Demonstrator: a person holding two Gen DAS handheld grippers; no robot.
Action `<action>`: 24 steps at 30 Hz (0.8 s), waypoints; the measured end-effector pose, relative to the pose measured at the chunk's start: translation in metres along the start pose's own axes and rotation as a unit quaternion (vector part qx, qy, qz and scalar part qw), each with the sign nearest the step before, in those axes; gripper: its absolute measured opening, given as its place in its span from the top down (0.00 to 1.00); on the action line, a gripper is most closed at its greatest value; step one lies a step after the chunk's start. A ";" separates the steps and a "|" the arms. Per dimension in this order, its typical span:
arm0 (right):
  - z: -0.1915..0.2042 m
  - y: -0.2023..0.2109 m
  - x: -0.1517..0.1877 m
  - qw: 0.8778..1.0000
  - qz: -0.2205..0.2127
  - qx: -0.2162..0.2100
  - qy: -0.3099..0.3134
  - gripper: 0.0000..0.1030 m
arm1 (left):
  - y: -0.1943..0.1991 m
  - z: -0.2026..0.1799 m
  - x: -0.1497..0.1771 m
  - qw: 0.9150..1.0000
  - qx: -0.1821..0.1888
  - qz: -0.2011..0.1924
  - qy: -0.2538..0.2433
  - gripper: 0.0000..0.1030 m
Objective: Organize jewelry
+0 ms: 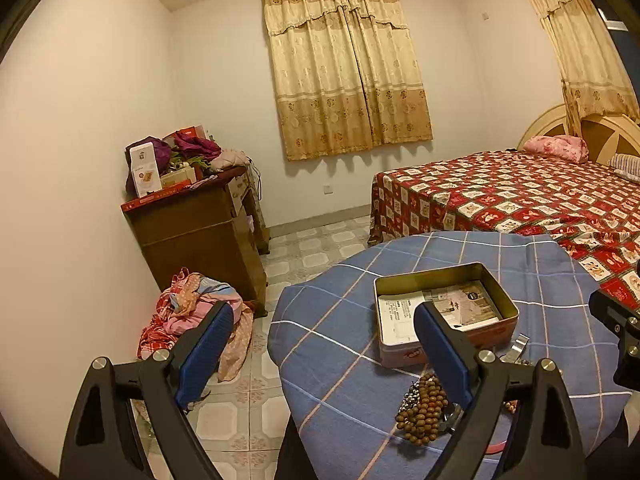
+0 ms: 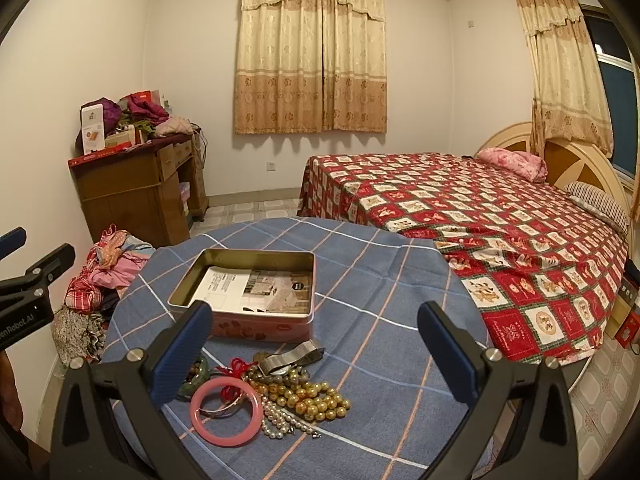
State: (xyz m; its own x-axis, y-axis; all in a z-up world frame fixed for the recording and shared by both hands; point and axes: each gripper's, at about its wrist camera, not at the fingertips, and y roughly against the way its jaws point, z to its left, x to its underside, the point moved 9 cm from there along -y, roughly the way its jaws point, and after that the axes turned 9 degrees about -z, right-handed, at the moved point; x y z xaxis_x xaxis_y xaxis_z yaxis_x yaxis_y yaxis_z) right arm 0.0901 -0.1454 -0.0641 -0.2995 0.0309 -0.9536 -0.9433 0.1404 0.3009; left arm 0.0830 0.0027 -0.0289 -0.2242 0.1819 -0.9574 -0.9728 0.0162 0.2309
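The jewelry pile (image 2: pixel 276 392) is sitting on the near part of a round table (image 2: pixel 380 280), right in front of an open tin (image 2: pixel 248 300). In it are a smooth pink bangle (image 2: pixel 226 414), a strand of glossy gold beads (image 2: pixel 316 398), small white pearls (image 2: pixel 276 420), a metal watch band (image 2: pixel 292 356) and something green and glassy half hidden behind a blue finger pad. The left camera is also catching a bunch of matte brown wooden beads (image 1: pixel 422 412).

The right gripper (image 2: pixel 314 354) is hovering low over the pile, fingers spread wide and holding nothing. The left gripper (image 1: pixel 324 352) is hanging off the table's left edge — one finger over the floor, the other over the cloth near the tin — also wide apart and empty.

The tin is rectangular, brassy inside with a pinkish outside wall, and printed paper (image 2: pixel 256 286) is lying flat in the bottom. The tablecloth is blue woven fabric with white and orange grid lines. Further out — a bed (image 2: pixel 480 216) in a red patchwork cover, a wooden cabinet (image 2: pixel 132 196) stacked with clothes, and gold curtains (image 2: pixel 312 52).
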 end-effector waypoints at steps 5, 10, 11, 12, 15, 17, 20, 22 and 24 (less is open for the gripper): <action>0.001 0.000 0.000 1.000 -0.001 0.000 0.000 0.00 | -0.001 0.001 0.000 1.000 -0.002 -0.002 0.000 0.11; 0.000 -0.001 0.000 1.000 -0.001 0.000 0.001 0.00 | 0.002 0.007 -0.003 1.000 -0.013 -0.010 -0.004 0.11; 0.000 -0.001 0.000 1.000 -0.001 0.000 0.000 0.00 | 0.002 0.007 -0.003 1.000 -0.014 -0.010 -0.004 0.11; 0.000 -0.001 0.000 1.000 -0.001 0.000 0.000 0.00 | 0.002 0.007 -0.003 1.000 -0.015 -0.011 -0.003 0.11; 0.000 -0.001 0.000 1.000 -0.001 0.000 0.000 0.00 | 0.002 0.008 -0.003 1.000 -0.015 -0.011 -0.003 0.11; 0.001 -0.001 0.000 1.000 -0.001 -0.001 0.001 0.00 | 0.002 0.007 -0.003 1.000 -0.015 -0.012 -0.004 0.11; -0.001 -0.002 -0.001 1.000 -0.002 0.000 0.001 0.00 | 0.002 0.009 -0.003 1.000 -0.016 -0.013 -0.004 0.11; 0.000 -0.002 -0.001 1.000 -0.001 0.000 0.000 0.00 | 0.001 0.011 -0.004 1.000 -0.017 -0.013 -0.004 0.11; -0.002 -0.002 -0.001 1.000 -0.001 0.000 0.000 0.00 | 0.002 0.010 -0.003 1.000 -0.018 -0.013 -0.005 0.11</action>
State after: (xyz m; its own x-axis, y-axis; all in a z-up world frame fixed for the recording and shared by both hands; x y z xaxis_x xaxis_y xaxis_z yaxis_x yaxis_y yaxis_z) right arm 0.0916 -0.1477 -0.0636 -0.2973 0.0315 -0.9543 -0.9439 0.1407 0.2987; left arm 0.0826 0.0119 -0.0243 -0.1978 0.1909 -0.9615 -0.9800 -0.0148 0.1986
